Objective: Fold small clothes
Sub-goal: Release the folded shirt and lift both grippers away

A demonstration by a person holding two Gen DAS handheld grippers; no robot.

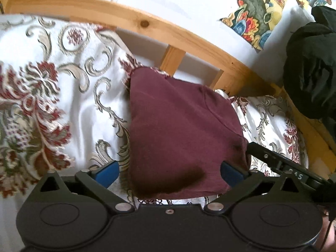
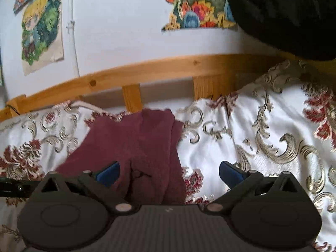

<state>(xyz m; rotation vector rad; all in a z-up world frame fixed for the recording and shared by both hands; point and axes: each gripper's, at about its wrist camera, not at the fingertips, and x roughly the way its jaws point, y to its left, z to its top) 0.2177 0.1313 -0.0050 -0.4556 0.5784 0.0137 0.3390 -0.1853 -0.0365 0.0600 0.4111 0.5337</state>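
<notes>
A small maroon garment (image 1: 178,130) lies folded flat on the floral bedspread (image 1: 52,88). In the left wrist view my left gripper (image 1: 170,173) hovers over its near edge with both blue pads spread wide and nothing pressed between them. The other gripper's black finger (image 1: 273,157) reaches in at the garment's right corner. In the right wrist view the same maroon garment (image 2: 136,147) lies left of centre, and my right gripper (image 2: 169,173) stands open above its right side. The right gripper's left blue pad (image 2: 109,173) is over the cloth. Its right pad (image 2: 231,174) is over the bedspread (image 2: 262,136).
A wooden bed rail (image 1: 189,40) with slats runs behind the bedspread, against a white wall (image 2: 126,31) with colourful pictures (image 2: 42,25). A black padded garment (image 1: 310,73) hangs at the right, also seen as dark fabric (image 2: 283,10) at the top right.
</notes>
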